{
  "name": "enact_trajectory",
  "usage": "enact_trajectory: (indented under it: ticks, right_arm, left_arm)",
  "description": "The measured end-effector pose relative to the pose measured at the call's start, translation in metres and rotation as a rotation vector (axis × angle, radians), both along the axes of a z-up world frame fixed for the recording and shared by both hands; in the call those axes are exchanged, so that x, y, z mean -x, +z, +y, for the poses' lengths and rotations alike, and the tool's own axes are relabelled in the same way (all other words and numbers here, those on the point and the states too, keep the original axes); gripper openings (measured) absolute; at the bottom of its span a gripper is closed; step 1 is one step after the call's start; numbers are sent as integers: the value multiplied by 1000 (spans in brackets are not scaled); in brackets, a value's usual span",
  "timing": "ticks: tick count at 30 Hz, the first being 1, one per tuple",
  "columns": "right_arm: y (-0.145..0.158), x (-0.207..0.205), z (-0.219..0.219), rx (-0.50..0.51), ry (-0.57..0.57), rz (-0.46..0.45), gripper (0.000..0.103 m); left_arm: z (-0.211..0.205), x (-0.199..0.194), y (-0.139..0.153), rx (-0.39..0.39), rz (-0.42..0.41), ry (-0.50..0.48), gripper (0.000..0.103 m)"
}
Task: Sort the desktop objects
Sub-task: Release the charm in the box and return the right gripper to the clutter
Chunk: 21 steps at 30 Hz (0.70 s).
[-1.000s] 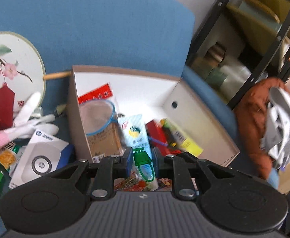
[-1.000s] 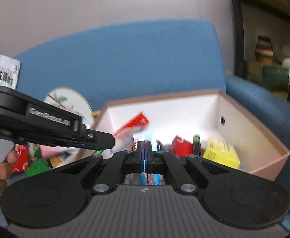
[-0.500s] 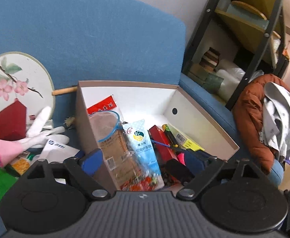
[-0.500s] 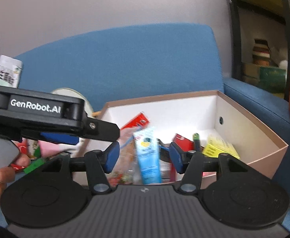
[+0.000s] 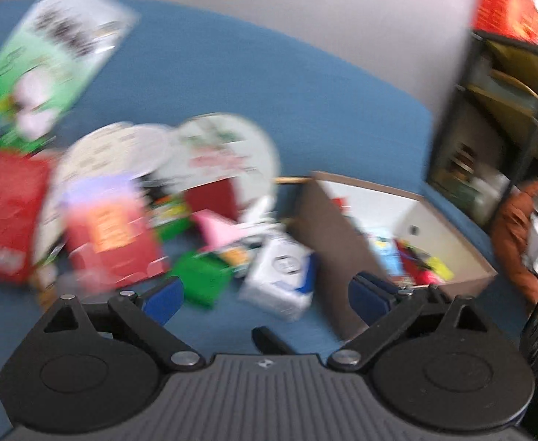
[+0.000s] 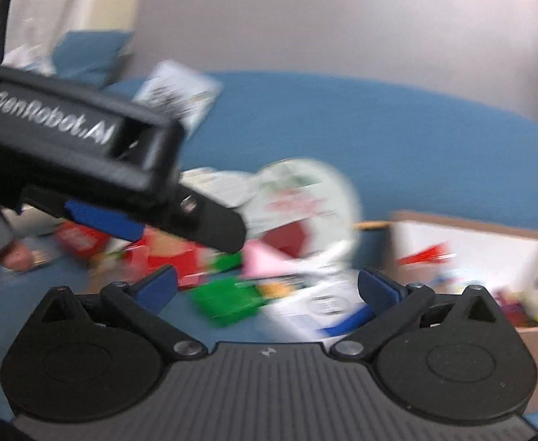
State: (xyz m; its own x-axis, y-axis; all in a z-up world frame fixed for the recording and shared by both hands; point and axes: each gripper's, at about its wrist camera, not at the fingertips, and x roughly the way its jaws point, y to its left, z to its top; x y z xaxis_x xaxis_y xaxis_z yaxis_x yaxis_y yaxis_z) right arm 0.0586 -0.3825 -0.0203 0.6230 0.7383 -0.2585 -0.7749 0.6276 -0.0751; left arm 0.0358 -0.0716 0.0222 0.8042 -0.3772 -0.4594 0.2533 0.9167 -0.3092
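Both views are motion-blurred. My left gripper (image 5: pixel 265 294) is open and empty above a pile of loose items on the blue sofa: a white box (image 5: pixel 280 275), a green packet (image 5: pixel 202 279), a red packet (image 5: pixel 110 242) and a round fan (image 5: pixel 228 154). The cardboard box (image 5: pixel 327 228) holding sorted items stands to its right. My right gripper (image 6: pixel 267 286) is open and empty, facing the same white box (image 6: pixel 320 301) and green packet (image 6: pixel 228 297). The left gripper's body (image 6: pixel 85 161) crosses the right wrist view's upper left.
A black shelf unit (image 5: pixel 496 117) stands to the right of the sofa. Brown and grey clothing (image 5: pixel 526 235) lies at the far right. The sofa back (image 6: pixel 379 128) rises behind the pile. A green-and-white packet (image 5: pixel 48 51) leans at the upper left.
Both grippers have swung left, away from the cardboard box and toward the loose pile. Both stay open; a second ago each was shut on an item over the box.
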Motion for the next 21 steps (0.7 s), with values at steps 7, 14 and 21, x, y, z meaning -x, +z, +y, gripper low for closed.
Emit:
enact_trajectory:
  ticks: [7, 14, 21]
  right_arm:
    - [-42, 24, 58, 26, 146, 163, 101]
    - [-45, 12, 21, -120, 101, 283, 101]
    - [-57, -5, 14, -102, -19, 439, 101]
  left_arm:
    - [73, 20, -13, 74, 118, 236, 99]
    - [84, 33, -9, 78, 144, 293, 100]
    - [76, 46, -1, 26, 109, 279, 100]
